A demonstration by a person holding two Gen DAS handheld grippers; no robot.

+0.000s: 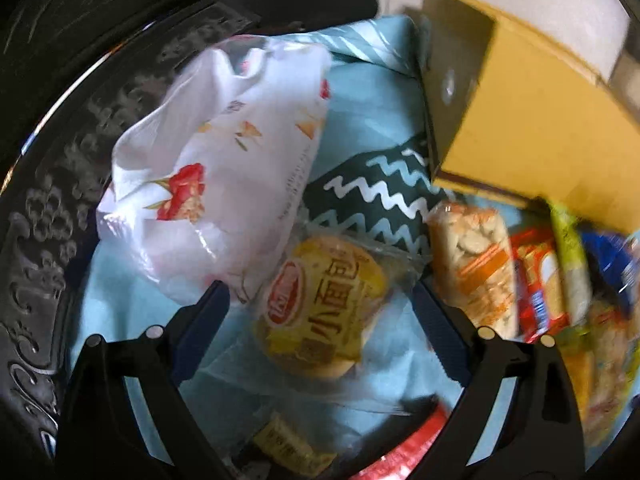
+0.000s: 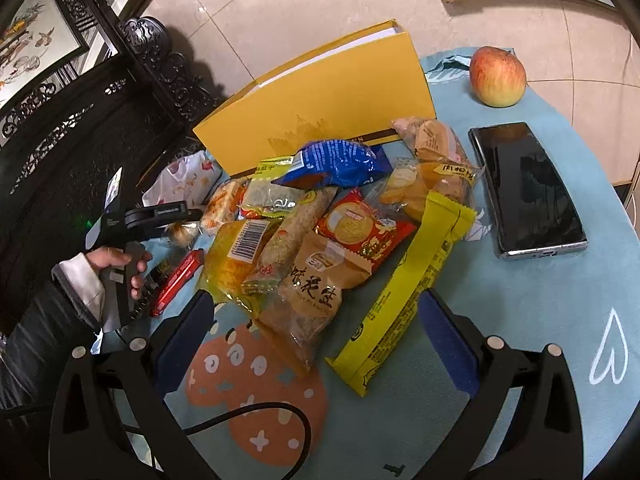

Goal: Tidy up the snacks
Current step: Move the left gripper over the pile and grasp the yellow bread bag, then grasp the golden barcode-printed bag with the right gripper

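In the left wrist view my left gripper (image 1: 316,300) is open and points down at a small round bread in a clear yellow packet (image 1: 320,304). The bread lies between the fingers with a gap on each side. A white bag with red flowers (image 1: 212,184) lies just beyond it. In the right wrist view my right gripper (image 2: 316,312) stands open over the near end of the snack pile. A brown peanut packet (image 2: 320,280) and a long yellow bar packet (image 2: 408,288) lie under it. A hand (image 2: 116,262) holds the left gripper at the pile's left edge.
A yellow box (image 2: 320,112) stands open behind the pile. On the light blue tablecloth (image 2: 560,320) a black phone (image 2: 528,188) and an apple (image 2: 497,76) lie to the right. Dark carved furniture (image 2: 80,140) borders the left. A black cable (image 2: 280,420) crosses the near cloth.
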